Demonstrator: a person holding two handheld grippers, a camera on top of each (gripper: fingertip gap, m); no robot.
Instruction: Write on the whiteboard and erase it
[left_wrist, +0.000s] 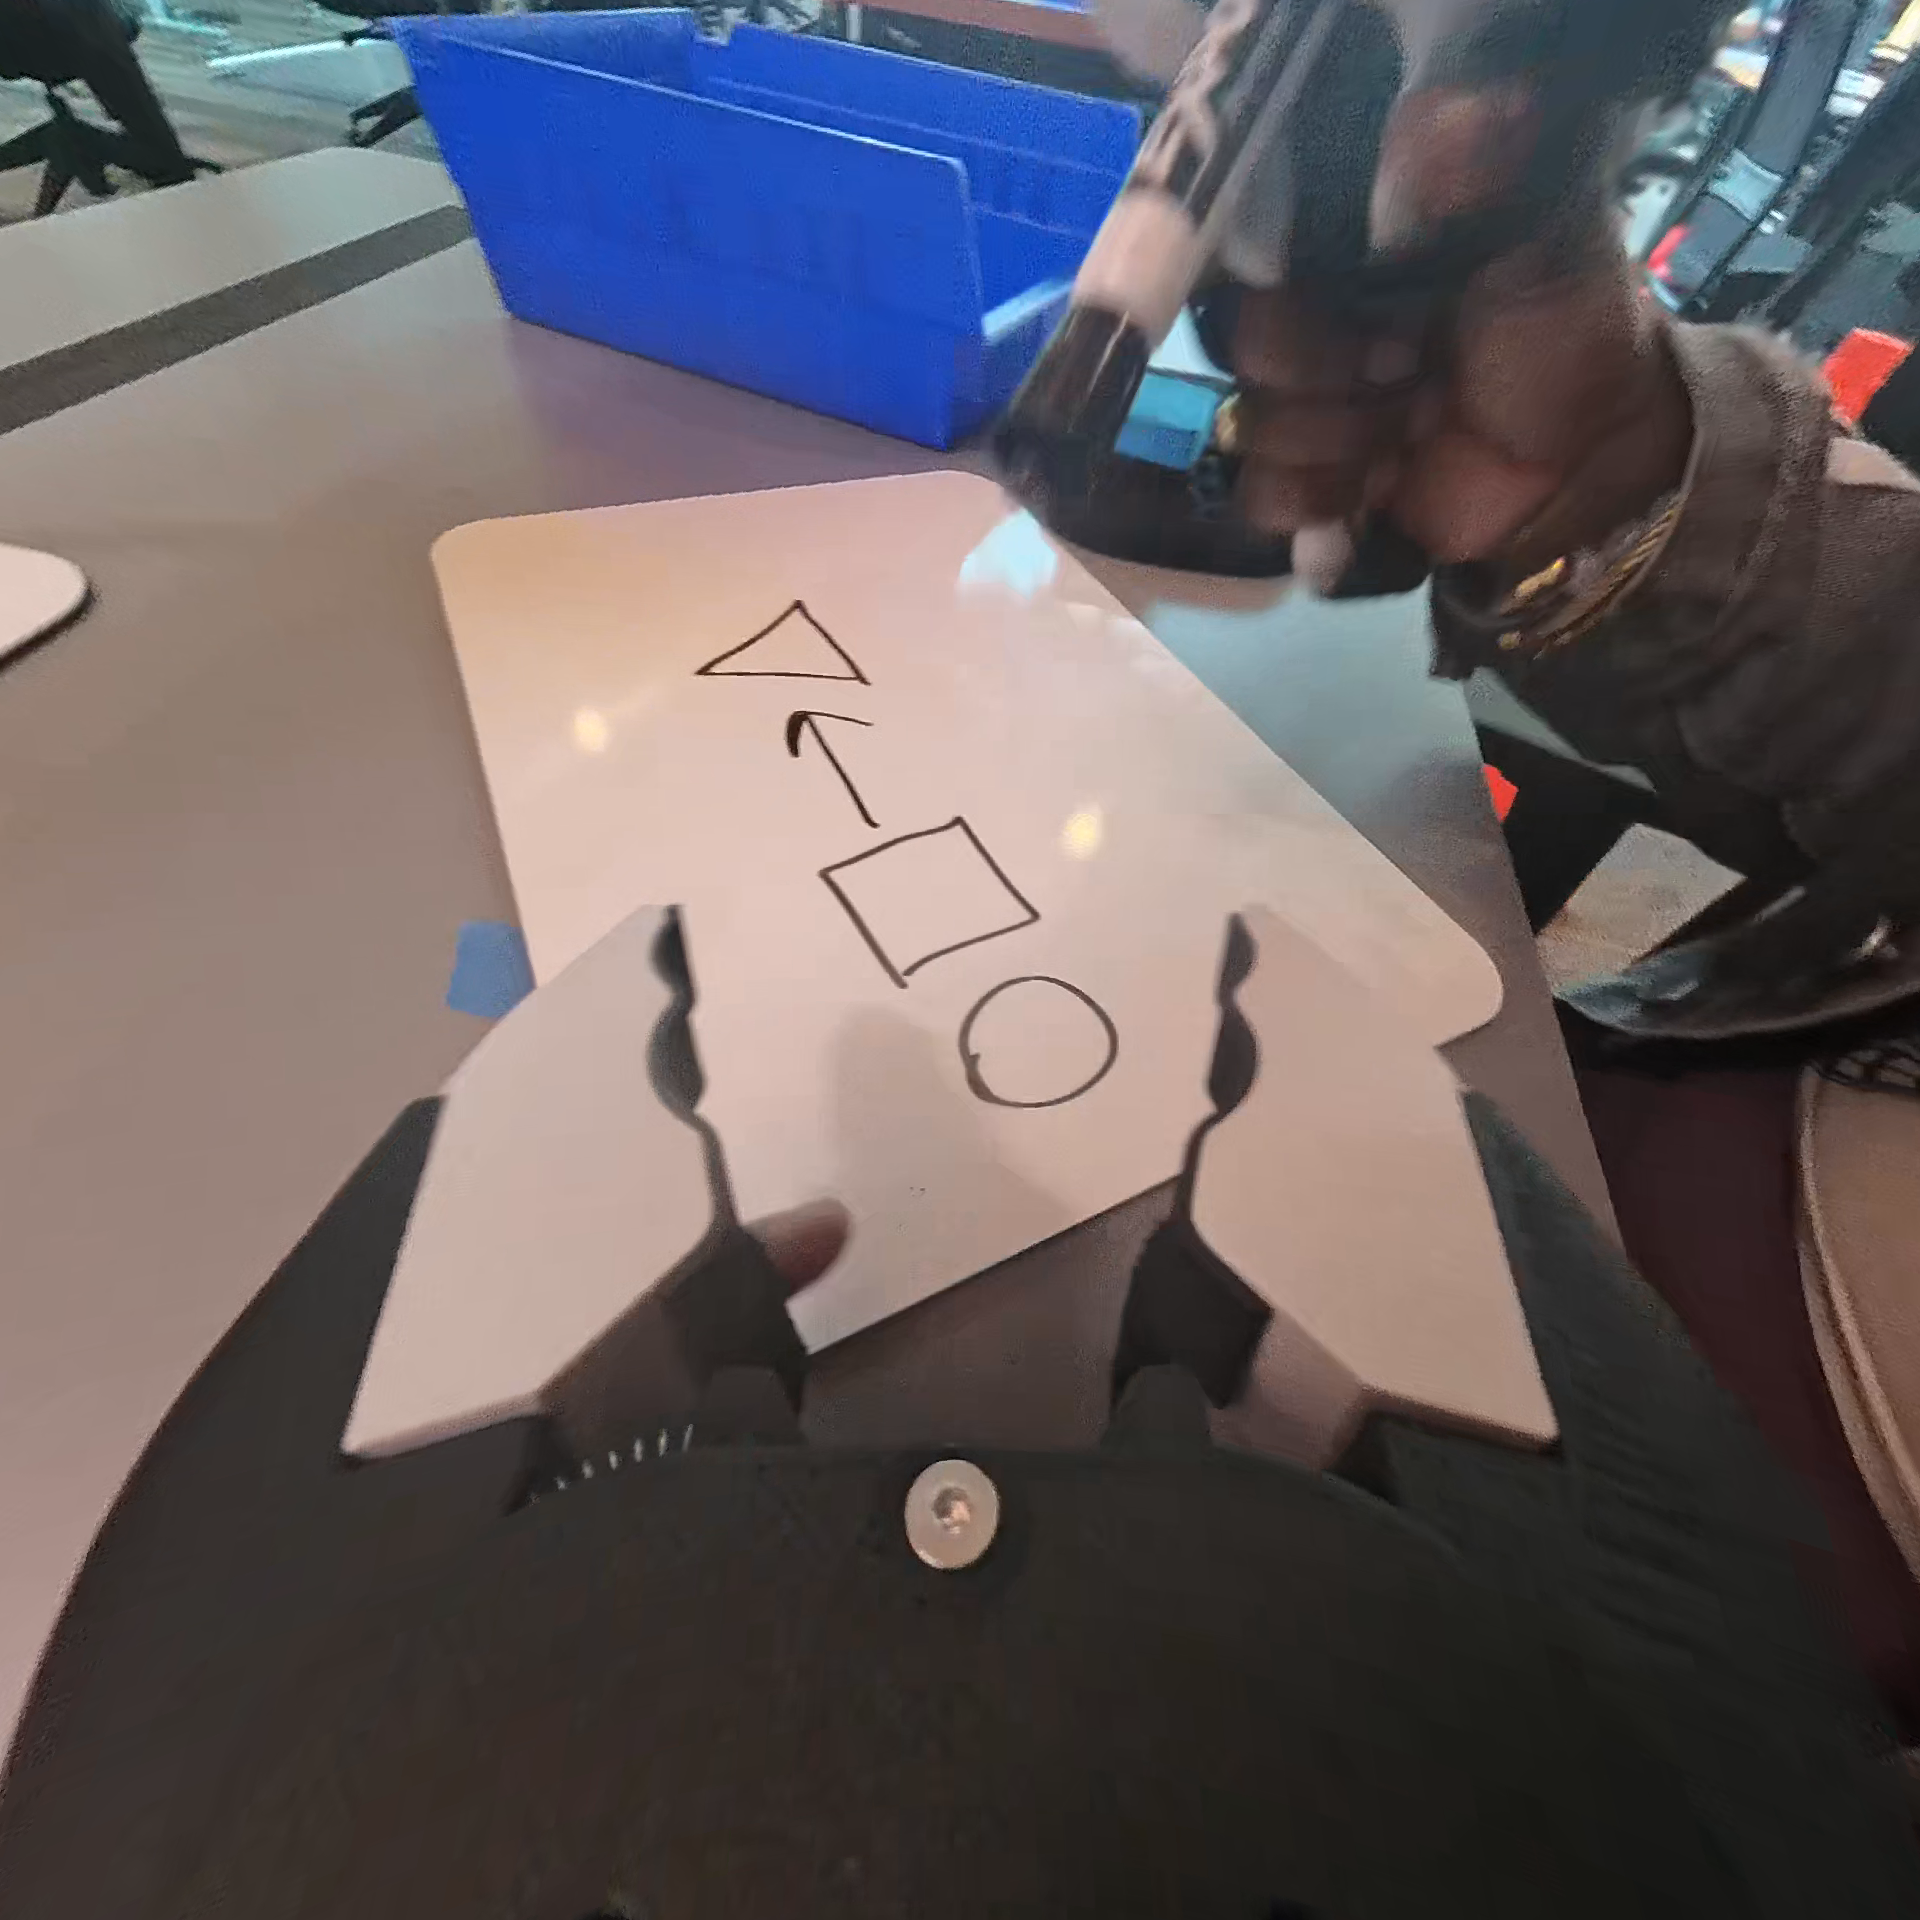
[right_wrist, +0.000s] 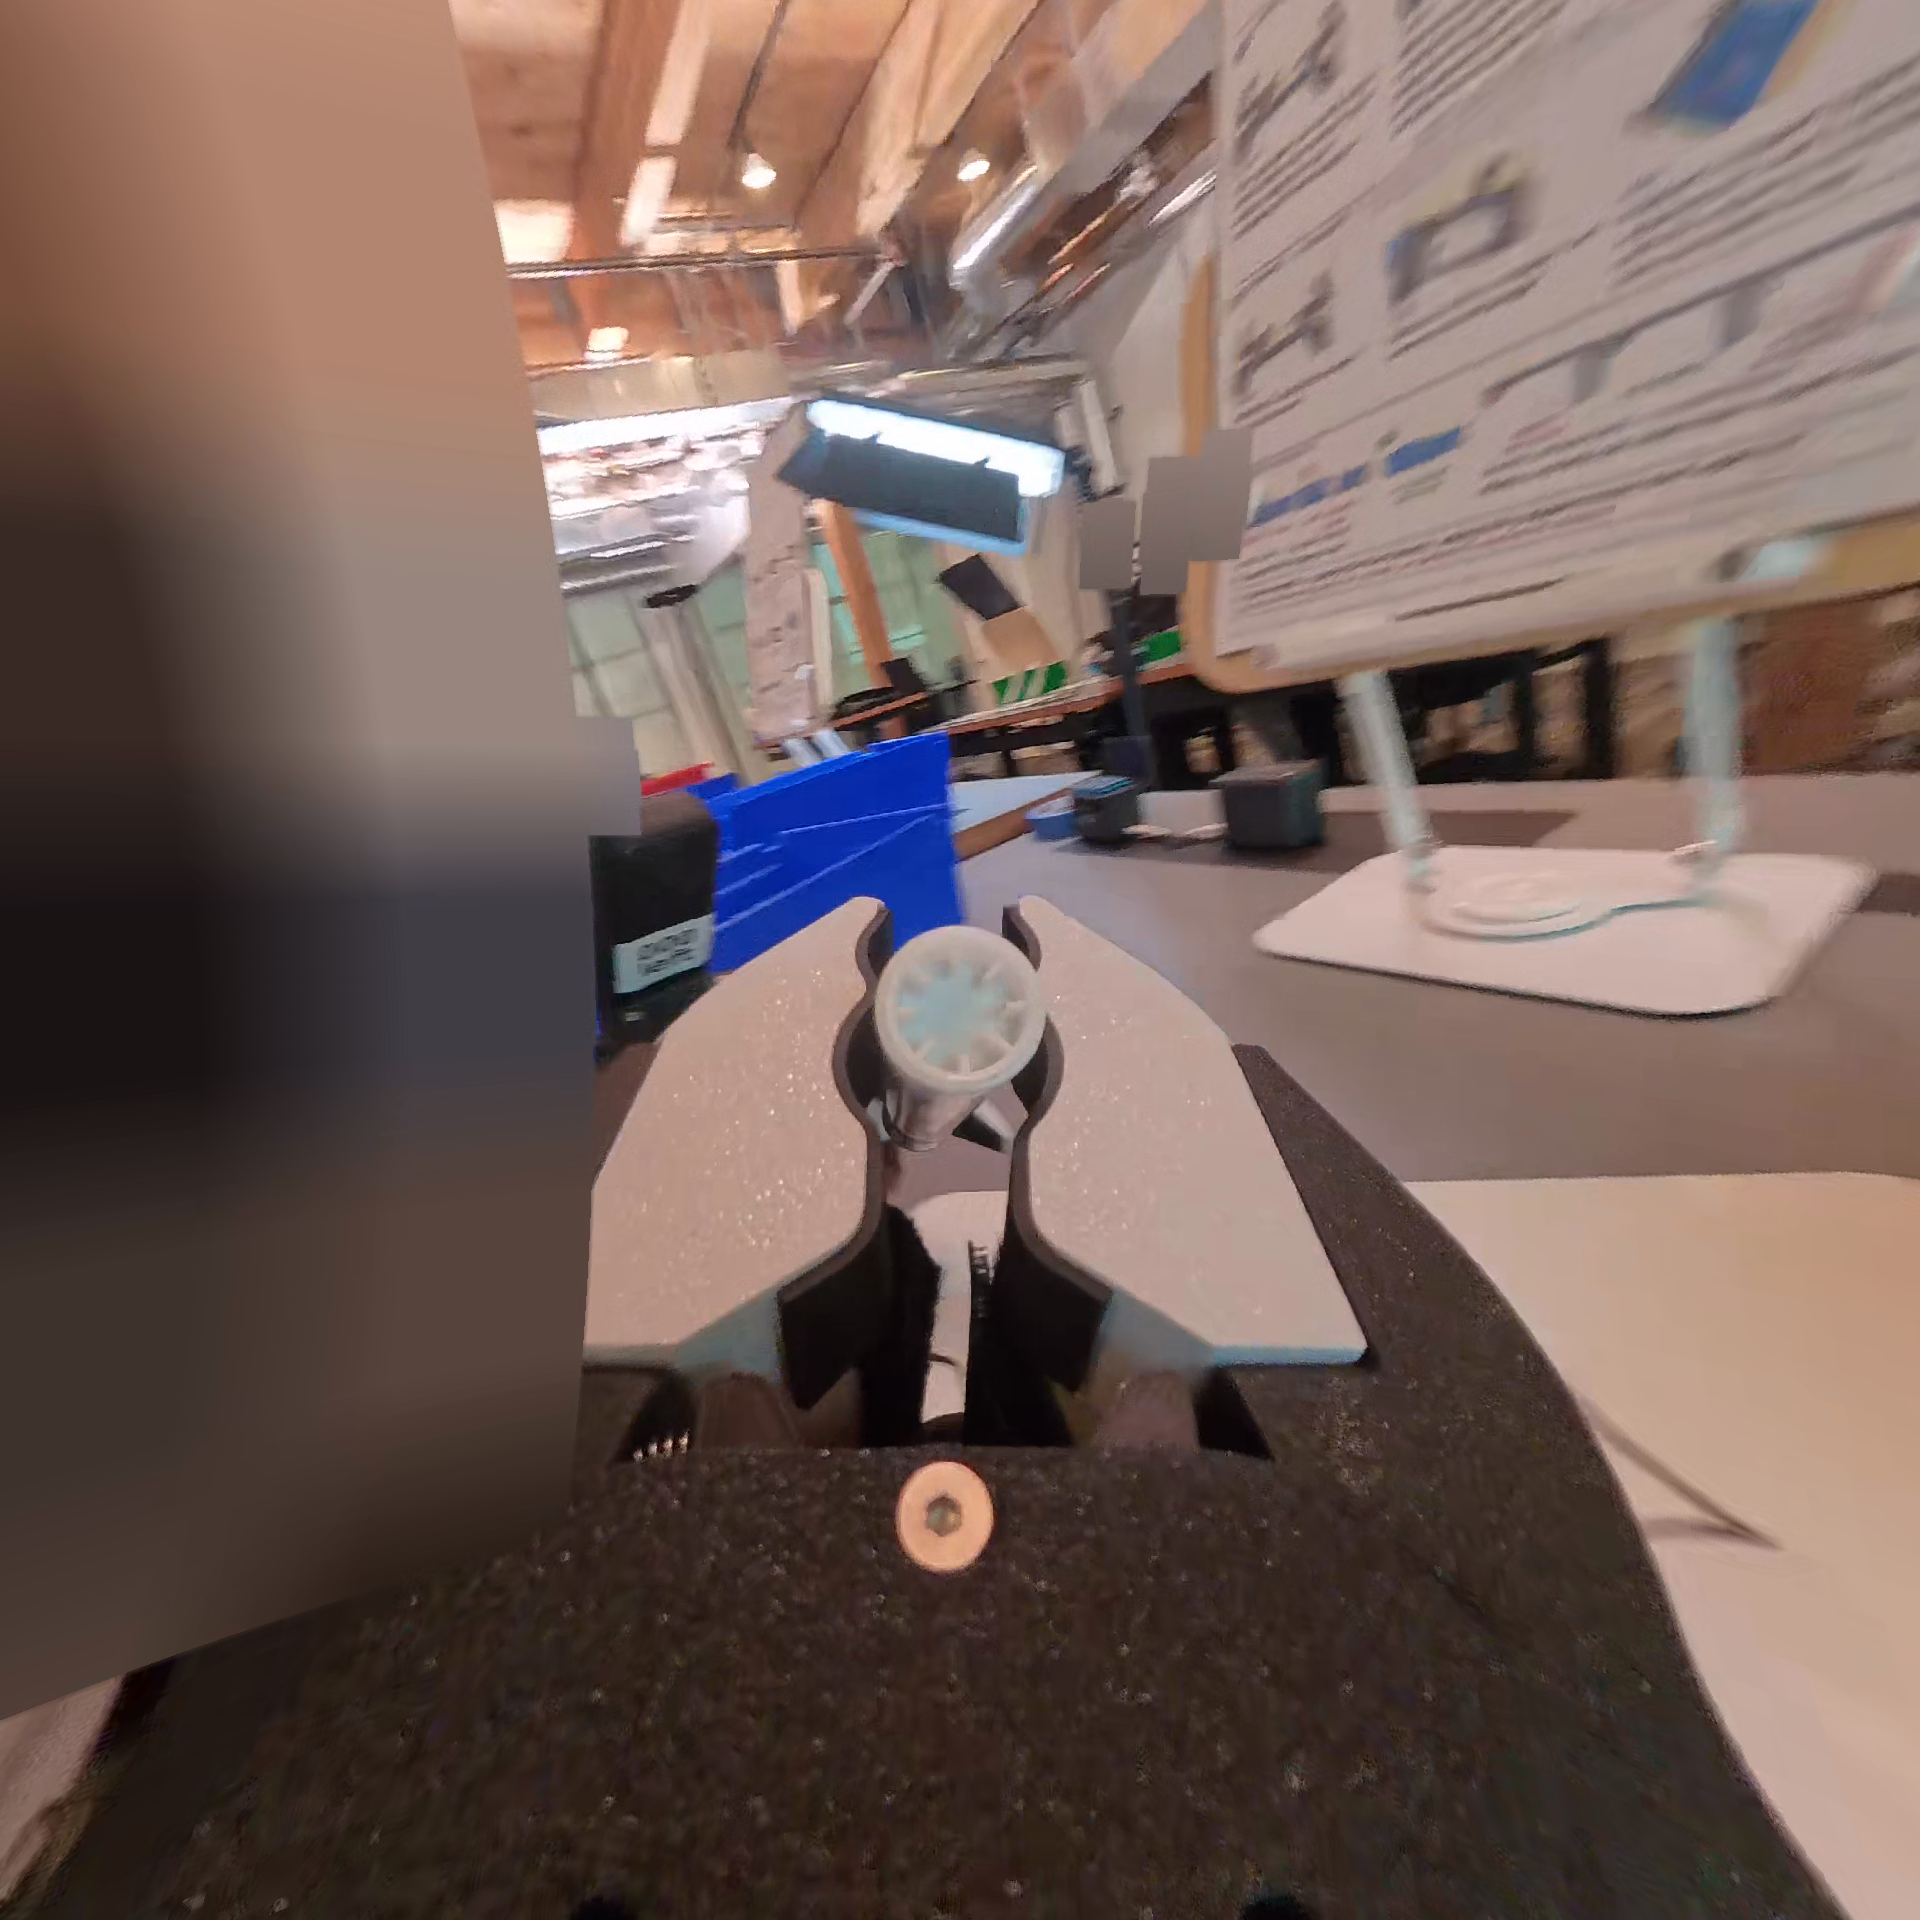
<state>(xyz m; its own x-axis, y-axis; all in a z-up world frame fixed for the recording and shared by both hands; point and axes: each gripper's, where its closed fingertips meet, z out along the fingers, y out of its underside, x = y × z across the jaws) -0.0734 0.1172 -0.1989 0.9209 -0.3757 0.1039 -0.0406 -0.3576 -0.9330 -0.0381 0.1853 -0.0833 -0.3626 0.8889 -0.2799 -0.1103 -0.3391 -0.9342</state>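
Note:
A white whiteboard lies flat on the grey table and bears a drawn triangle, an arrow, a square and a circle in black. My left gripper hovers over its near end, jaws wide open with nothing between them. My right gripper is shut on a marker, whose pale ribbed rear end points at the camera. In the left wrist view the marker appears blurred, raised above the board's far right corner, with its dark tip end down. A part of the board shows below the right gripper.
A blue bin stands behind the board; it also shows in the right wrist view. Blue tape marks the table by the board's left edge. A poster stand with a white base stands to the right. A black block stands beside the bin.

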